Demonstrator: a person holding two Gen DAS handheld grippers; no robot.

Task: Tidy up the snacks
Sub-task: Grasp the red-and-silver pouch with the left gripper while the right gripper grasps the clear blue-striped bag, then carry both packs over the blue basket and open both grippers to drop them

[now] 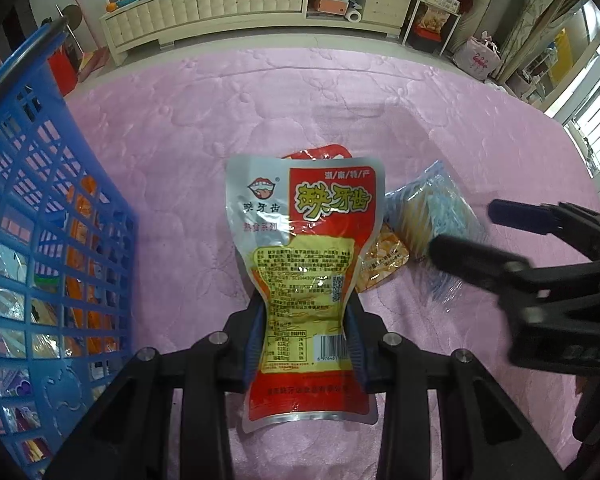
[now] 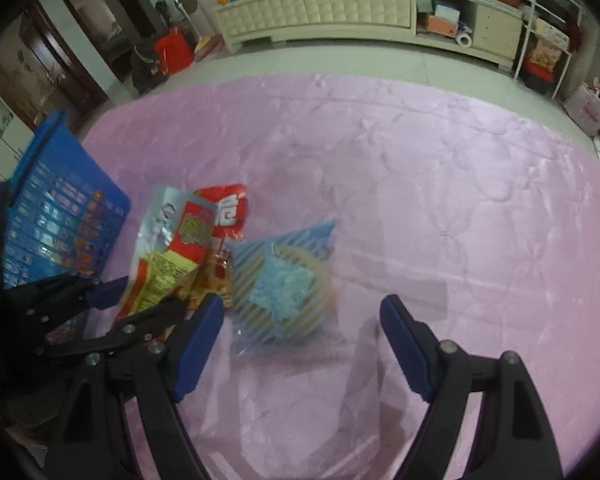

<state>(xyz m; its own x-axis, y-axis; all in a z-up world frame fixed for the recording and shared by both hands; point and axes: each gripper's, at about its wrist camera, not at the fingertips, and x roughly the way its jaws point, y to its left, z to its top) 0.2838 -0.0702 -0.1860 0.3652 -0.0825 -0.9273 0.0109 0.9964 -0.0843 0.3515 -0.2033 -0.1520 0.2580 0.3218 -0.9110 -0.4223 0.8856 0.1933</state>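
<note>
Left claw point(image 1: 306, 344) clamped tight, right claw point(image 2: 300, 344) spread wide, both angled downward

Both cameras look steeply down and forward, close above the pink quilted cover point(image 1: 380, 120). The left wrist view is nearer to the blue basket point(image 1: 40, 220). Both views share the basket, the snack packs and the far cream cabinet point(image 2: 340, 12).
</note>
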